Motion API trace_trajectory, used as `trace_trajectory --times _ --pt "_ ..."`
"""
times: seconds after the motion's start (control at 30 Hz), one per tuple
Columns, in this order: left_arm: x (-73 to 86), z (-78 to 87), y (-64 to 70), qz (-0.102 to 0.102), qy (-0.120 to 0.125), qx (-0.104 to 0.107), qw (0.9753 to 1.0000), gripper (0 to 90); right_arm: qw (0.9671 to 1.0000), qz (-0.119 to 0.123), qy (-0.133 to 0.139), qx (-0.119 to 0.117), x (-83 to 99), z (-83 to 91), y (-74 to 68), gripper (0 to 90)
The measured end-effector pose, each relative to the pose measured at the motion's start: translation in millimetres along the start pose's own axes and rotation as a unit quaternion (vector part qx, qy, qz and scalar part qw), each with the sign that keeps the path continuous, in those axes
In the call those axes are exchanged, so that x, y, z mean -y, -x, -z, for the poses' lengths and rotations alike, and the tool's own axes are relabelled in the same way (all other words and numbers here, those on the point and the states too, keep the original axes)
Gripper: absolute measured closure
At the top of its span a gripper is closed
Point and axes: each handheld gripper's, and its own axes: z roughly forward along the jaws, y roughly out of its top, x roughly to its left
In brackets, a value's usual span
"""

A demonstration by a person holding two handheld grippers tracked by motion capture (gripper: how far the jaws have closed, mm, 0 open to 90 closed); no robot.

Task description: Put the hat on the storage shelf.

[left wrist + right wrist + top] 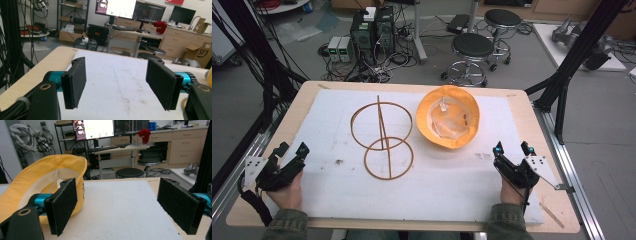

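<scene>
Both tongs, left (pixel 293 151) and right (pixel 513 148), gaping empty at bench's near corners; probably start: reaching yellow hat (pixel 448 116), wire stand (pixel 382 139) next

Only legible text: "SF" in black on the cardboard box (pixel 201 54) at right edge of the left gripper view. Monitor screens (pixel 115 8) at top centre lit, but content too small to read. Nothing readable in the high view or right gripper view.
</scene>
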Motion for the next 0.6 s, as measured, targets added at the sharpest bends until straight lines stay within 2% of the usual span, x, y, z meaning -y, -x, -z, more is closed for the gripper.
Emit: trace_trajectory --times 0.07,0.3,0.37,0.47,0.6 --pt "0.6 -0.8 0.7 0.001 -0.001 0.002 1.0000 32.8 1.0000 0.001 0.001 -0.005 -1.4 -2.1 -0.7 15.2" --pt "2.7 -0.2 3.8 0.000 -0.010 0.010 0.9999 32.8 0.9993 -0.019 0.000 -0.032 -15.0 -12.1 -1.4 15.2" --pt "2.8 1.6 3.7 0.002 -0.010 0.012 0.9999 32.8 0.9991 -0.015 -0.003 -0.041 -18.8 -14.8 -3.7 15.2" --pt "2.9 2.9 2.9 0.002 -0.010 0.011 0.9999 32.8 0.9990 -0.004 0.001 -0.045 -27.7 -19.2 -8.0 15.2" --pt "3.8 3.0 1.5 0.006 -0.015 0.010 0.9998 32.8 0.9991 -0.010 0.005 -0.042 -38.7 -28.1 -9.4 13.9"
